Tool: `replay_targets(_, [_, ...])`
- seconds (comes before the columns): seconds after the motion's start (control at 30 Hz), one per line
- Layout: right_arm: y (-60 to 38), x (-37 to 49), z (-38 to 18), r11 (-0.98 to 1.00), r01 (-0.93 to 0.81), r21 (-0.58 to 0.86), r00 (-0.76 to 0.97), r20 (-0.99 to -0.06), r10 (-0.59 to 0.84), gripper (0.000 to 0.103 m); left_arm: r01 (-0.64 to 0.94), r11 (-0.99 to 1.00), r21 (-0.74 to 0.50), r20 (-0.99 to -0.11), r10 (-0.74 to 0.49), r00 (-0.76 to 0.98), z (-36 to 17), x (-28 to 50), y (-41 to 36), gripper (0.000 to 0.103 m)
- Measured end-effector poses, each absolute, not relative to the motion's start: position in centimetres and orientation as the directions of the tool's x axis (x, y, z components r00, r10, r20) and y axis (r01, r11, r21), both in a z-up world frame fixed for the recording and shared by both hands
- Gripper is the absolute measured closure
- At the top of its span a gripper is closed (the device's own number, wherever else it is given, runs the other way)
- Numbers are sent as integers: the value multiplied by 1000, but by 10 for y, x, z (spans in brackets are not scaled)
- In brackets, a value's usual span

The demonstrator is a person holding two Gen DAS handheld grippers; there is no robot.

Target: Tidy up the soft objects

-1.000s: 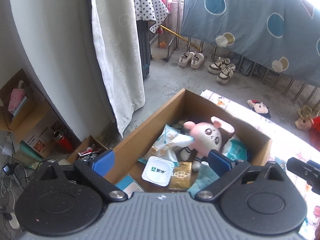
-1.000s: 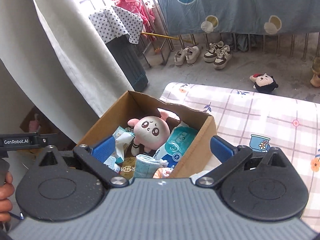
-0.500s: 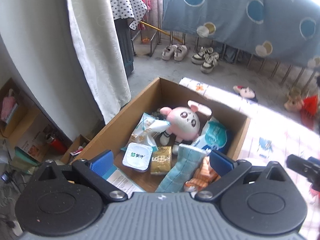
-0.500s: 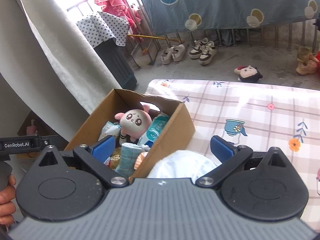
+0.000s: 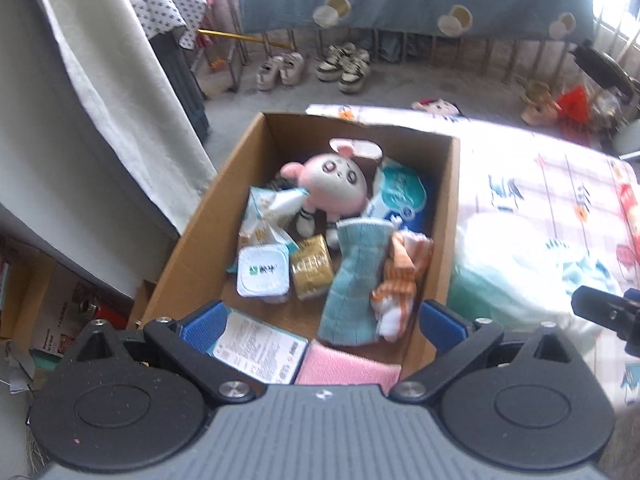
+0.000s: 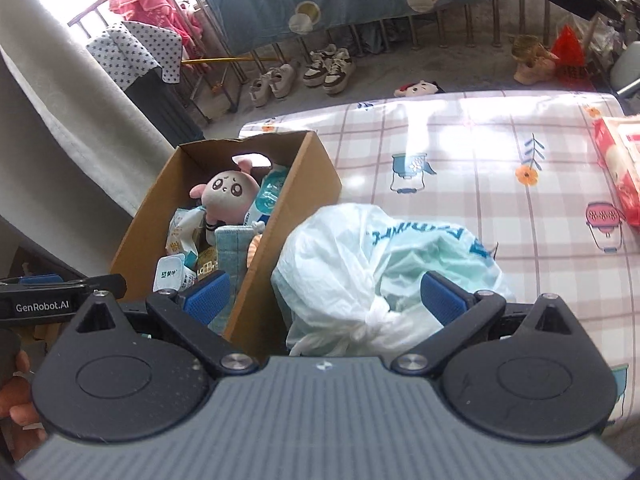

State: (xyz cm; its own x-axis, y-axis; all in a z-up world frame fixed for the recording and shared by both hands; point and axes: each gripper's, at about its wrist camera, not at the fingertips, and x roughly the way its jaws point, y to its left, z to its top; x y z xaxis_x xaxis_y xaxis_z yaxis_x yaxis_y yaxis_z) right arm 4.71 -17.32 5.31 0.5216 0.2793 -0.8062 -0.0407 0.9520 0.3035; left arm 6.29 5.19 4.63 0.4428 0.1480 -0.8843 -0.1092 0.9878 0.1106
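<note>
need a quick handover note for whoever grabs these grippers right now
Left gripper: open, empty, over the near end of the cardboard box.
Right gripper: open, empty, straddling the box wall with the tied plastic bag just ahead.
In the box: pink plush, teal cloth, orange striped cloth, pink sponge, wipes pack, plus snack packets.
The bag sits on the checked sheet, against the box's outside.
Done: nothing I can confirm as sorted.
Left: probably pick out the soft items; nothing is gripped yet.
</note>
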Motion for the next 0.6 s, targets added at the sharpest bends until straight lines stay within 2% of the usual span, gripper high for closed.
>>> replay_targets(0.6, [-134, 12, 51, 978, 85, 193, 402, -904, 143, 1, 9, 995, 104, -959, 98, 268, 13, 48, 64, 0])
